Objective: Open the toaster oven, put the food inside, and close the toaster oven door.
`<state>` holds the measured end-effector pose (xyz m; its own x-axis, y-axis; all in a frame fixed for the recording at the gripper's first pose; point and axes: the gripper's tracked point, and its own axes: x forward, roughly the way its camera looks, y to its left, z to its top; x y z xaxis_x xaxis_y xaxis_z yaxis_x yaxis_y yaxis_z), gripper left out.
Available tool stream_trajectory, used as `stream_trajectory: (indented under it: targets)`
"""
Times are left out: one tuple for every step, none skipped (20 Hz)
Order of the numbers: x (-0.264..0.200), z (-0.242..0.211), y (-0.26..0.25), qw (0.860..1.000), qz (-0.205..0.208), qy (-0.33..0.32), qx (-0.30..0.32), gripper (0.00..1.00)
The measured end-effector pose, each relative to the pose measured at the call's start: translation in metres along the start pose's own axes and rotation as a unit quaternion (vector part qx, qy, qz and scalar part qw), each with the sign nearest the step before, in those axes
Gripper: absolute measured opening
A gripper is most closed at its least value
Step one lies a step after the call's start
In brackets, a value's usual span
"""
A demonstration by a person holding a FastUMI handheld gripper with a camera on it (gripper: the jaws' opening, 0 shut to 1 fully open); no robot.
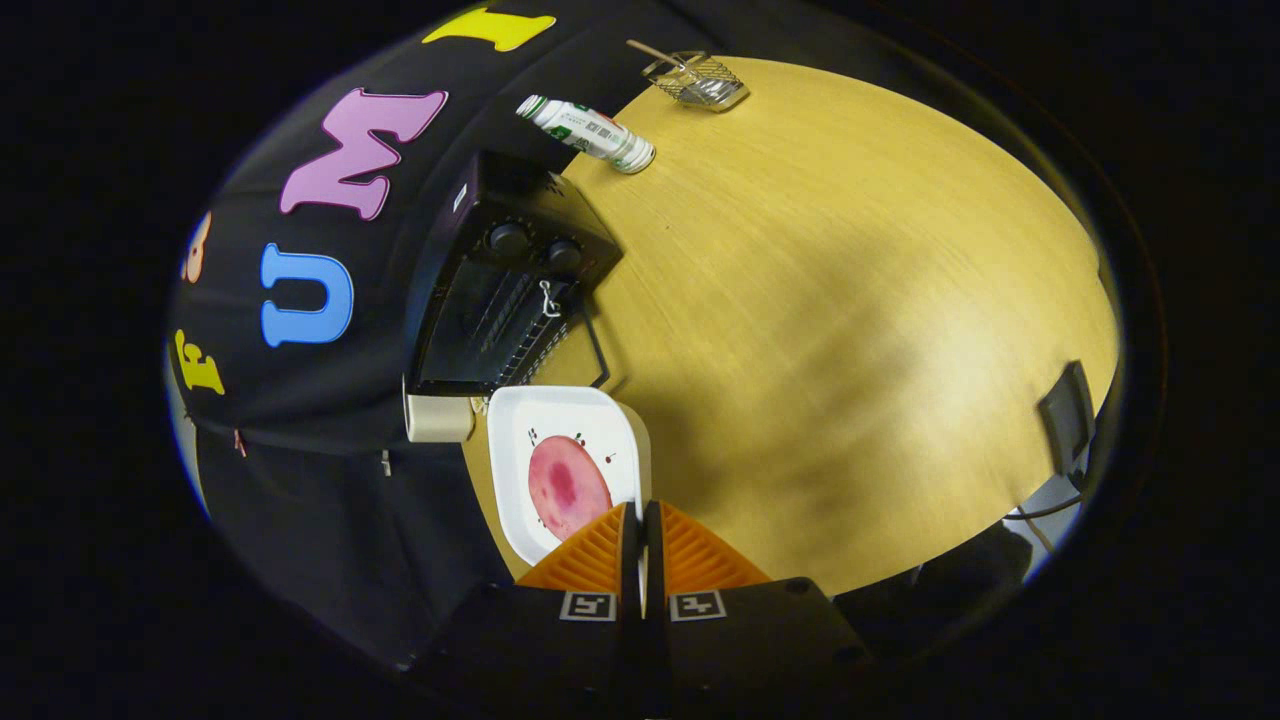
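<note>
We have the toaster oven point(505, 290) open at upper left, door down on the desk point(850, 300). Our jaws point(641, 540) are pinched on the rim of the white plate point(560, 420) holding the food point(567, 487), just before the door. Loading and closing remain.

A black toaster oven point(500, 280) is seen on the wooden counter point(850, 330), standing against the booth's wall, with two round knobs on its front panel. Its glass door point(565, 350) is folded down open, and the wire rack inside is visible. Just in front of the open door, a white square plate point(520, 420) is held at its near rim between the fingers point(600, 550), which are closed together on it. A round, flat, pink-red piece of food point(567, 487) is carried on the plate.
</note>
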<state>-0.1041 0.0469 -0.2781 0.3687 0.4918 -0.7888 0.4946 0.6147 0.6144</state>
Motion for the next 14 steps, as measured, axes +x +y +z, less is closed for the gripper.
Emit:
stream_trajectory:
  targets:
    - [0.008,-0.007,0.011,1.000,0.005,-0.002,0.009,0.05]
    - [0.018,-0.013,0.022,1.000,0.008,-0.005,0.017,0.05]
    - [0.029,-0.015,0.033,1.000,0.010,-0.011,0.024,0.05]
    - [0.038,-0.016,0.043,0.999,0.011,-0.019,0.031,0.05]
    - [0.049,-0.015,0.051,0.999,0.011,-0.028,0.037,0.05]
    - [0.059,-0.013,0.059,0.998,0.009,-0.040,0.041,0.05]
    - [0.068,-0.011,0.066,0.998,0.005,-0.049,0.042,0.05]
    - [0.078,-0.010,0.072,0.997,0.001,-0.056,0.045,0.05]
    - [0.085,-0.008,0.079,0.997,0.000,-0.061,0.052,0.05]
    - [0.094,-0.005,0.086,0.995,0.000,-0.068,0.066,0.05]
    - [0.103,-0.001,0.092,0.994,-0.001,-0.076,0.082,0.05]
    - [0.110,0.004,0.096,0.991,-0.003,-0.086,0.099,0.05]
    - [0.118,0.011,0.099,0.988,-0.007,-0.098,0.117,0.05]
    - [0.125,0.016,0.102,0.985,-0.011,-0.112,0.134,0.05]
